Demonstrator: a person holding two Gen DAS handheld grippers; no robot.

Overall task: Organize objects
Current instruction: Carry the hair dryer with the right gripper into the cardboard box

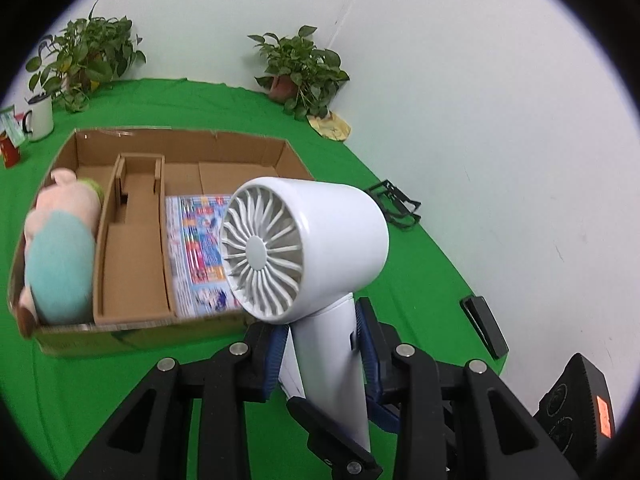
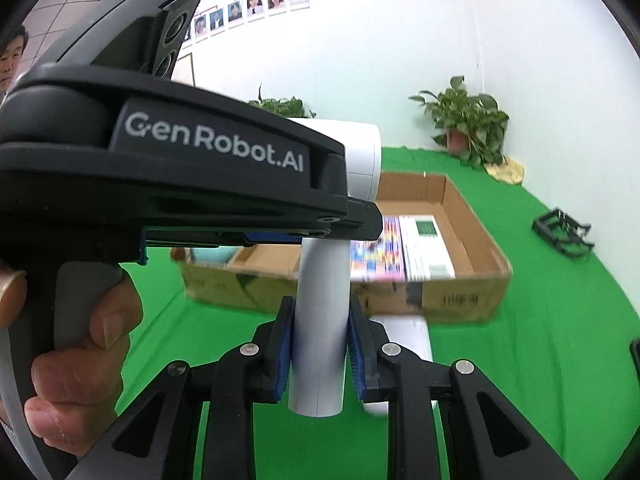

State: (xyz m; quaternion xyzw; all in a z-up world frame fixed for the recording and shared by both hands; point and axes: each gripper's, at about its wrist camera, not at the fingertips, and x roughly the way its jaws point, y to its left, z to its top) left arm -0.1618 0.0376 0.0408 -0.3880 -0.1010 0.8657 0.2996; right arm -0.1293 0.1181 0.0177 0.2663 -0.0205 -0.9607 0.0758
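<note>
A white hair dryer (image 1: 316,240) with a grey finned intake is held upright above the green table. My left gripper (image 1: 322,344) is shut on its handle. In the right wrist view my right gripper (image 2: 320,356) is also shut on the dryer's handle (image 2: 320,320), lower down, with the left gripper's body (image 2: 180,168) above it. Beyond stands an open cardboard box (image 1: 224,148) with dividers. It holds a plush toy (image 1: 60,248) in its left compartment and a colourful book (image 1: 196,248) in its right one.
Two potted plants (image 1: 300,68) (image 1: 86,56) stand at the table's back. A white mug (image 1: 38,118) sits at far left. A black wire holder (image 1: 396,204) and a black flat object (image 1: 484,328) lie at right. A white object (image 2: 404,344) lies before the box.
</note>
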